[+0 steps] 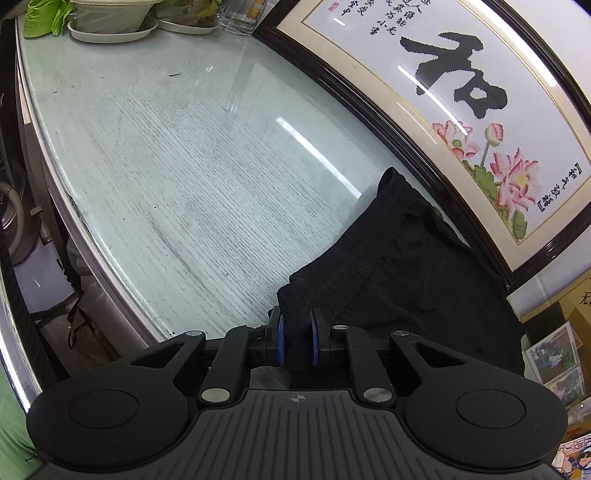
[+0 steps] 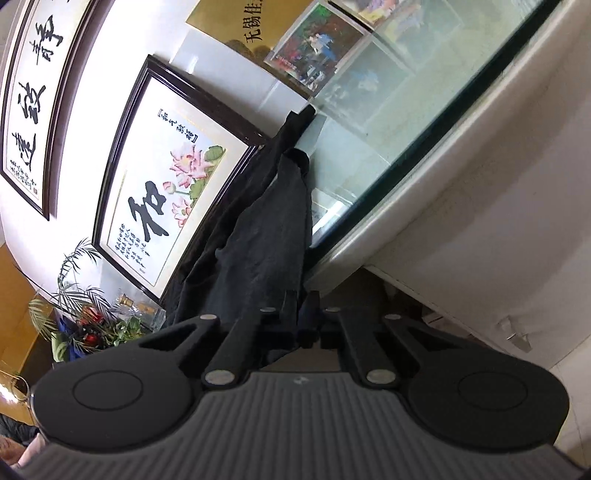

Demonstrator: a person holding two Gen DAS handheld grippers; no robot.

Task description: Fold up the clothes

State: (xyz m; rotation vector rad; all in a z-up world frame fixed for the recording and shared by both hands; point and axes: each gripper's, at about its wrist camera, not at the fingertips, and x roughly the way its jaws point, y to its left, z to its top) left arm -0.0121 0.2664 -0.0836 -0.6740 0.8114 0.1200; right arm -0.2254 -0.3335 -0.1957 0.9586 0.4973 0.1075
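Observation:
A pair of black shorts (image 1: 399, 266) lies on the glass-topped table (image 1: 166, 166), its far side against a framed picture. My left gripper (image 1: 297, 326) is shut on the corner of the ribbed waistband, which sits between the blue pads (image 1: 281, 332). In the right wrist view the same black shorts (image 2: 258, 236) stretch away from the camera along the table's edge. My right gripper (image 2: 300, 314) is shut on the near end of the fabric, with the cloth pinched between the narrow black fingers (image 2: 290, 306). The view is rolled, so the table runs diagonally.
A framed embroidery with a large black character and pink lotus flowers (image 1: 461, 110) leans at the table's back. Plant saucers and a glass (image 1: 110, 26) stand at the far left corner. Photos (image 1: 557, 362) lie at the right. The metal table rim (image 1: 74, 206) curves along the left.

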